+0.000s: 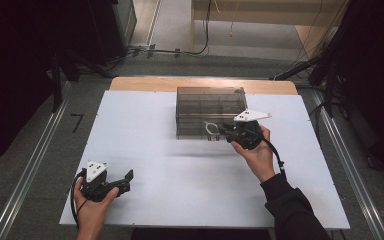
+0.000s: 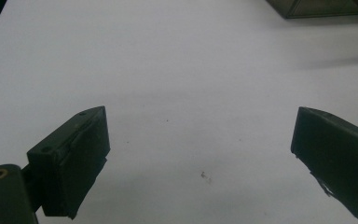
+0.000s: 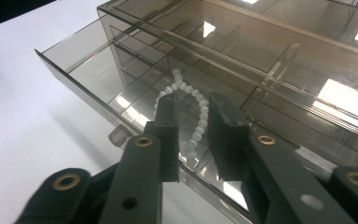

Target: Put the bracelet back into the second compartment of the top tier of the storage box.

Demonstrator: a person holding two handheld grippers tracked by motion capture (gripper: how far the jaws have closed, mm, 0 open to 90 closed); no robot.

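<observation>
Two grippers are at work over a white surface (image 1: 190,165), one in each of a person's hands. The left gripper (image 1: 126,179) sits low near the front left of the surface, held in the left hand (image 1: 92,202), and its jaws are spread wide with nothing between them; in the left gripper view the left gripper (image 2: 200,154) has only bare white surface between its jaws, with a few small dark specks on it.

The right gripper (image 1: 223,131) is held in the right hand (image 1: 257,152) at the front of a smoky transparent organizer box (image 1: 207,102) that stands toward the far middle of the surface. The box has a lower drawer (image 3: 81,67) pulled partly out toward the person, divided into compartments. A string of small white beads (image 3: 191,109) lies in one of the drawer's compartments, curved into a loop; in the high view the beads (image 1: 211,127) show pale at the drawer's front, just beside the gripper tips.

In the right gripper view the right gripper (image 3: 193,133) has its jaws narrowly parted, reaching down over the drawer's front wall on either side of the bead string. The jaws are not closed on the beads; whether the pads touch them cannot be told.
</observation>
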